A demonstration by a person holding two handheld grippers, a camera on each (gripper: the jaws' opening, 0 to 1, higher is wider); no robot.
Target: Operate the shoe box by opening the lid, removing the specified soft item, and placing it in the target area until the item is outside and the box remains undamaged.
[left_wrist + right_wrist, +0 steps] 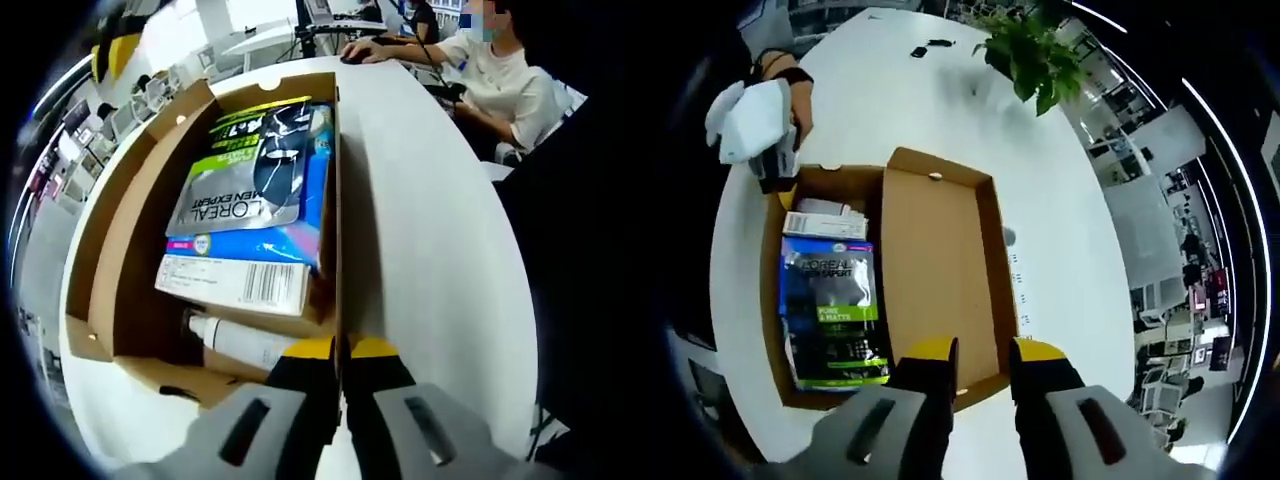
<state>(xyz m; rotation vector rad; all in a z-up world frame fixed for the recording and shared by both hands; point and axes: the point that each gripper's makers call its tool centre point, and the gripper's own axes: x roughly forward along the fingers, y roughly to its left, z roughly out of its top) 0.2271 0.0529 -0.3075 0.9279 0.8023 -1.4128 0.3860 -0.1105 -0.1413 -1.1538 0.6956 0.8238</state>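
White tabletop [440, 250] carries the open shoe box [110, 250] in the left gripper view, with desks and a seated person in a pale shirt [500, 85] beyond its far edge. At the left of that view the box's brown lid stands folded outward. Right of it, inside the tray, lies a flat soft pouch [255, 165] printed L'OREAL MEN EXPERT, grey and lime green over blue, its long axis running along the length of the box, the green end toward the far wall. It rests on a white carton with a barcode [235, 282], and a white tube [240, 342] lies at the near end. The left gripper [341, 352] rises from the bottom, its yellow-tipped jaws pressed together at the near end of the box's right wall; whether cardboard sits between them is hard to say.

In the right gripper view, the other gripper, white and held in a hand, shows at upper left, just at the box's far corner. Below it the pouch lies in the left compartment, lengthwise again, green end nearer the camera. To its right the lid spreads flat and bare. The right gripper [983, 362] stands with jaws parted, astride the lid's near rim. At upper right a green potted plant [1035, 50] sits on the table.
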